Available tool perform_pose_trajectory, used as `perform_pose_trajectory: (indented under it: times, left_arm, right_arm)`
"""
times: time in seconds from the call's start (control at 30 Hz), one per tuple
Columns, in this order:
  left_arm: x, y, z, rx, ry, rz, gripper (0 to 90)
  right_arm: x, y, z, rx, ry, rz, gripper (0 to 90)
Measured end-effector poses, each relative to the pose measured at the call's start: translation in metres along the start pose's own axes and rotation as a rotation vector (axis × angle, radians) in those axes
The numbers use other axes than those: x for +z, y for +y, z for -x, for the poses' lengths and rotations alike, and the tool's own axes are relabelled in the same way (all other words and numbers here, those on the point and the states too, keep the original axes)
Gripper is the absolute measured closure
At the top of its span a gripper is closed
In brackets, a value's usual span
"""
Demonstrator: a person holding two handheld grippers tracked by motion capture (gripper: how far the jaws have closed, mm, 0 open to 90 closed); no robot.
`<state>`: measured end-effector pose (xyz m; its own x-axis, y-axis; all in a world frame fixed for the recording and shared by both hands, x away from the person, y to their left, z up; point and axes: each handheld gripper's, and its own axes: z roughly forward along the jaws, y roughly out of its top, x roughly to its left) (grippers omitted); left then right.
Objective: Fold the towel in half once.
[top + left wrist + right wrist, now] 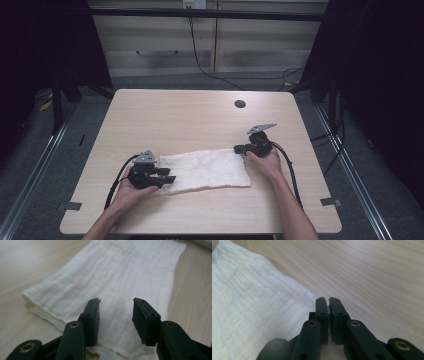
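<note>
A white folded cloth [210, 170] lies flat on the near half of the wooden table [190, 115]. My left gripper [170, 175] is open at the cloth's left end; in the left gripper view its jaws [116, 302] stand apart just above the cloth [120, 270], whose layered folded edge shows at the left. My right gripper [239, 149] is at the cloth's far right corner. In the right gripper view its jaws [328, 300] are pressed together, with the cloth [244, 297] running up to and under them at its edge.
A round cable hole [240, 104] sits in the table's far right part. A black cable trails from each gripper toward the near edge. Dark frames and floor rails flank the table, with cabinets and a hanging cable [197, 55] behind.
</note>
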<state>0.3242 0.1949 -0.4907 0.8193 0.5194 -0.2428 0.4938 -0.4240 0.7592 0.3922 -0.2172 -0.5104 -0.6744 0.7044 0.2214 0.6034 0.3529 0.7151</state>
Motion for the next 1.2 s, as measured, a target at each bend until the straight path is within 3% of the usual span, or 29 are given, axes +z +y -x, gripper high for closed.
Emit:
perform_pose_trajectory:
  times: [0.13, 0.17, 0.3, 0.57, 0.67, 0.77, 0.8, 0.87, 0.97, 1.2]
  left_arm:
    - [-0.020, 0.020, -0.017, -0.041, 0.022, 0.095, 47.7]
    - [-0.021, 0.026, -0.021, -0.037, 0.032, 0.093, 48.0]
    - [-0.013, 0.034, -0.039, -0.045, 0.049, 0.036, 49.8]
    - [0.019, 0.023, -0.064, -0.080, 0.094, -0.046, 52.5]
    - [0.024, 0.021, -0.066, -0.084, 0.077, -0.046, 53.7]
    - [0.027, 0.025, -0.063, -0.037, 0.092, -0.071, 58.4]
    - [0.027, 0.025, -0.062, -0.028, 0.078, -0.076, 61.8]
    - [0.028, 0.024, -0.058, 0.008, 0.103, -0.081, 70.4]
    - [0.028, 0.021, -0.053, 0.029, 0.079, -0.085, 85.5]
    - [0.027, 0.019, -0.056, -0.025, 0.049, -0.058, 86.6]
  right_arm:
    - [-0.001, 0.000, -0.001, 0.000, -0.005, -0.010, 87.9]
    - [-0.002, 0.000, -0.001, -0.003, -0.006, -0.014, 88.0]
    - [-0.005, -0.001, -0.003, -0.008, -0.009, -0.026, 88.2]
    - [-0.012, -0.008, -0.006, -0.014, -0.009, -0.031, 88.3]
    - [-0.015, -0.011, -0.005, -0.013, -0.009, -0.033, 88.3]
    - [-0.018, -0.012, -0.005, -0.012, -0.009, -0.039, 88.3]
    - [-0.019, -0.013, -0.005, -0.009, -0.010, -0.042, 88.2]
    - [-0.020, -0.013, -0.005, -0.014, -0.010, -0.040, 88.3]
    - [-0.021, -0.015, -0.007, -0.010, -0.016, -0.036, 88.5]
    - [-0.027, -0.020, -0.009, 0.009, -0.006, -0.021, 88.8]
